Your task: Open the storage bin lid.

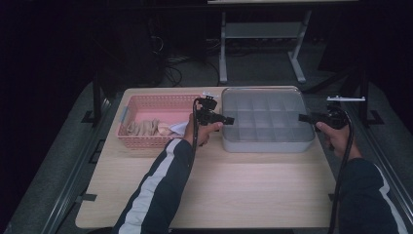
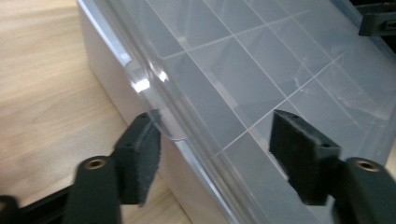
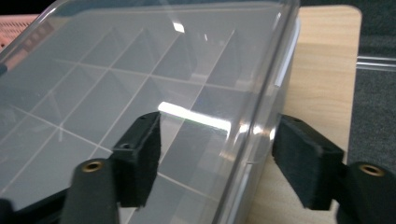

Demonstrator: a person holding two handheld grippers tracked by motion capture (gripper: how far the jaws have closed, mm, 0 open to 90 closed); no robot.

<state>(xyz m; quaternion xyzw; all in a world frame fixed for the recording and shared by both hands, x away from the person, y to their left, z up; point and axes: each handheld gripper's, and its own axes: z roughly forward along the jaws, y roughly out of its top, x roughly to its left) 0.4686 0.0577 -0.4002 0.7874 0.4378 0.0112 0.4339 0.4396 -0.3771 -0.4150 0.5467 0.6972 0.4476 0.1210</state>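
We are looking down on one wooden table carrying two containers: one pink basket on the left and one clear divided box with its lid on just to the right of it. Inside the basket some pale, beige things are lying in a heap; we cannot count them or tell what they are in this dim light.

Two arms in dark sleeves with white stripes are coming in from the bottom, each hand holding one gripper. The left gripper is sitting at the box's left edge, and in the left gripper view its jaws are standing wide apart, straddling the lid's rim with one pad outside the wall and the other over the lid, gripping nothing. The right gripper is sitting at the box's right edge; in the right gripper view its jaws are likewise spread wide across the rim, one pad over the lid, the other outside above the table, and closing on nothing.

Through the lid we are making out a grid of compartments, four across and three deep as far as we can tell. Glare is blurring the dividers, so we cannot tell whether anything is lying inside.
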